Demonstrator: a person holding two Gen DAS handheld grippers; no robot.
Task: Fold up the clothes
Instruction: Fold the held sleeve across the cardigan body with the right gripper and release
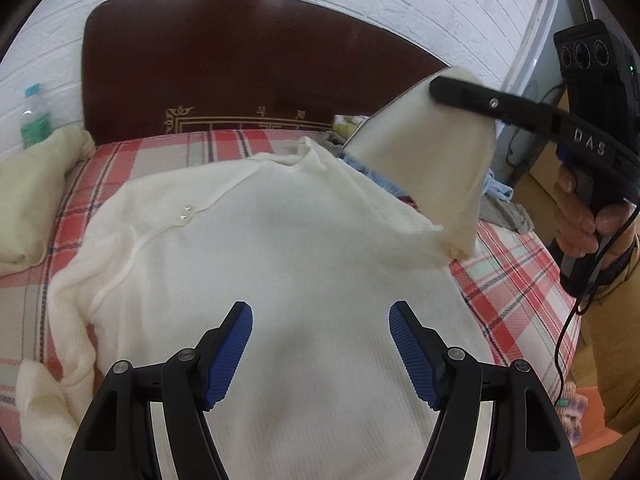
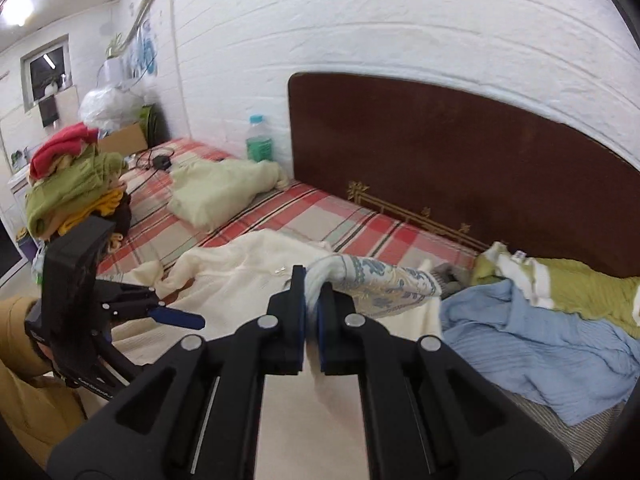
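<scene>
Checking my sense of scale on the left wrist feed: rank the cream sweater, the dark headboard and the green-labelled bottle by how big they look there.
As they look in the left wrist view:
1. cream sweater, nearest the camera, which inflates it
2. dark headboard, farther off, so it may truly be wider
3. green-labelled bottle, clearly smallest
</scene>
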